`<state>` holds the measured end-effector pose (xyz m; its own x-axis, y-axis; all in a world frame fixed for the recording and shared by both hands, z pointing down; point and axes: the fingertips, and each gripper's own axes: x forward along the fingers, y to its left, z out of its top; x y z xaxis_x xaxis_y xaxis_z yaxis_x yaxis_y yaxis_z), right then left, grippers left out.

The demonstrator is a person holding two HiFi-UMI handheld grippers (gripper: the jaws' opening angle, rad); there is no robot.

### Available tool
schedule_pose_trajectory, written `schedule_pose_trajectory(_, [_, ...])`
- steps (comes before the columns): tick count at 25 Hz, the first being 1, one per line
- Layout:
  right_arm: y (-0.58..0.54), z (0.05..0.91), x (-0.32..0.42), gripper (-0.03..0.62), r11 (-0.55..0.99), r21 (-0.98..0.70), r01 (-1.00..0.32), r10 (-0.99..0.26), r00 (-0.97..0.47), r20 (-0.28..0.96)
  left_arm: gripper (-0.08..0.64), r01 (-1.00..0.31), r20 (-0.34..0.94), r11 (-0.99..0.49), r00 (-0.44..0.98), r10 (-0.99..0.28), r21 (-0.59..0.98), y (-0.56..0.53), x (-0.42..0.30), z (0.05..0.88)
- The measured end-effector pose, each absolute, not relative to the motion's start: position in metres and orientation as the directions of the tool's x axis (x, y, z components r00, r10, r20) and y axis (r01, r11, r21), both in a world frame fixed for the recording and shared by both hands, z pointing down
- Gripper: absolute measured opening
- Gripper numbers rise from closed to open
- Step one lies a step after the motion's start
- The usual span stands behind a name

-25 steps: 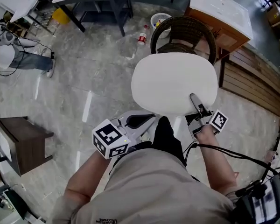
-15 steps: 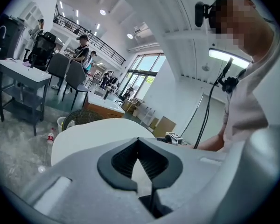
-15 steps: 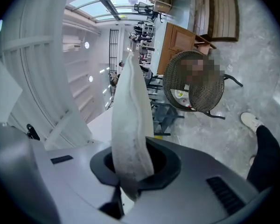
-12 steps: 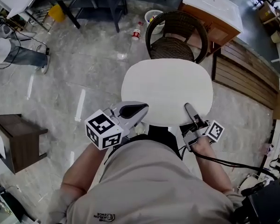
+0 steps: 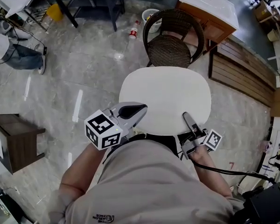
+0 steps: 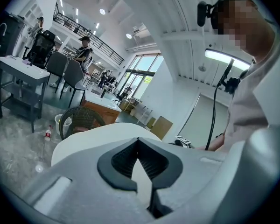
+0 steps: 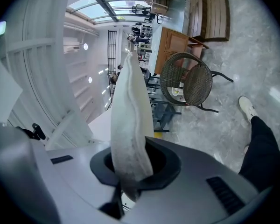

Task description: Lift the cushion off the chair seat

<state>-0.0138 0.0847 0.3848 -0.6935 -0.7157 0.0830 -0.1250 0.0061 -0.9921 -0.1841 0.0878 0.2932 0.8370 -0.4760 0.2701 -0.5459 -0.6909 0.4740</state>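
A white oval cushion (image 5: 165,99) hangs level in the air, clear of the dark wicker chair (image 5: 170,45), whose woven seat is bare. My left gripper (image 5: 141,109) is shut on the cushion's near left edge; in the left gripper view the cushion (image 6: 93,139) spreads out beyond the closed jaws (image 6: 138,143), with the chair (image 6: 79,120) behind. My right gripper (image 5: 186,116) is shut on the near right edge. In the right gripper view the cushion (image 7: 128,111) stands edge-on out of the jaws (image 7: 128,171), and the chair (image 7: 186,83) lies farther off.
A wooden cabinet with a white top (image 5: 207,8) stands behind the chair, and a slatted wooden bench (image 5: 242,73) runs at the right. A white bin (image 5: 151,15) and a bottle (image 5: 132,32) sit on the floor. A dark side table (image 5: 14,141) is at the left, a person's legs (image 5: 14,55) beyond.
The cushion and both grippers have drawn back from the chair toward my body. The chair seat, earlier partly covered by the cushion, now shows in full.
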Motion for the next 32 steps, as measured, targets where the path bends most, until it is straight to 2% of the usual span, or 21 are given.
schedule_pose_trajectory(15, [0.115,0.392,0.001,0.044,-0.019,-0.99,-0.139,-0.702,-0.703,0.112,0.006,-0.553,0.284,-0.678,0.833,-0.476,0.485,0.093,-0.178,0.299])
schedule_pose_trajectory(32, [0.098,0.399,0.014,0.043,-0.02,-0.992,-0.122,-0.718,-0.689,0.099,0.006,-0.543,0.3,-0.692,0.84,-0.452,0.476,0.078,-0.155,0.304])
